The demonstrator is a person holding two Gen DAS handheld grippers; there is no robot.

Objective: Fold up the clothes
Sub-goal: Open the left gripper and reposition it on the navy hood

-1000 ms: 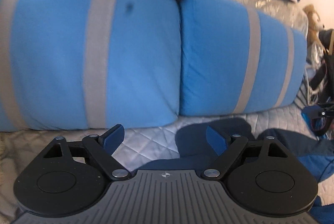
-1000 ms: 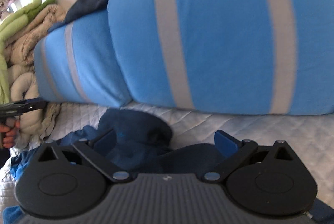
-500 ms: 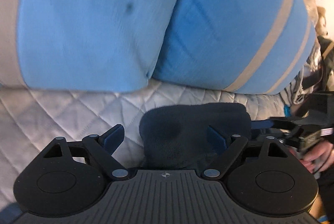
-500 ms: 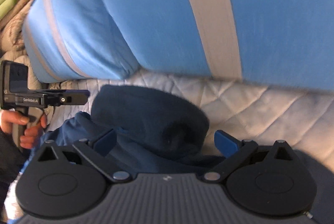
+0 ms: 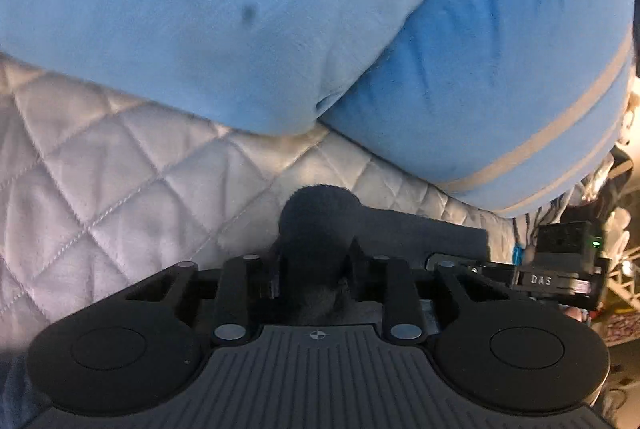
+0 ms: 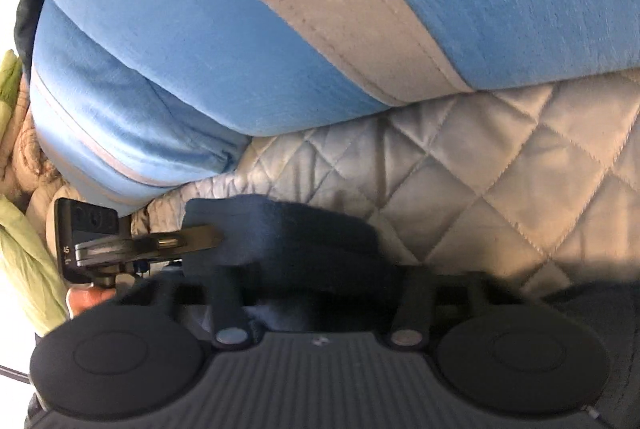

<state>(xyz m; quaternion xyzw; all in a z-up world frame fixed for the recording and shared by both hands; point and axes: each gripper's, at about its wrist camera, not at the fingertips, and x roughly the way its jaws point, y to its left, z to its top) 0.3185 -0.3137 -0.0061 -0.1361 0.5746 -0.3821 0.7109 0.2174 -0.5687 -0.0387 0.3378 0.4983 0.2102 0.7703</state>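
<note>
A dark blue fleece garment (image 5: 320,213) lies on the quilted cover in front of the cushions. In the left wrist view my left gripper (image 5: 314,263) is closing, and its pads pinch a bunched edge of the cloth. In the right wrist view the same garment (image 6: 304,229) fills the gap of my right gripper (image 6: 320,285). Its jaws are closing too, with the fingers sunk in the dark fabric and mostly hidden. The two grippers hold the same edge side by side, and each view shows the other's housing (image 5: 564,249) (image 6: 88,233).
Two big blue cushions with grey stripes (image 5: 200,9) (image 6: 160,29) rise just behind the garment. The pale quilted cover (image 5: 100,189) (image 6: 520,169) spreads to both sides. Green and beige bedding (image 6: 24,249) is piled at the left. A hand (image 6: 84,299) holds the left gripper.
Both grippers have dropped and tilted down towards the cover, coming close to the garment's edge. Their jaws stood wide before and are now drawn in on the dark fabric.
</note>
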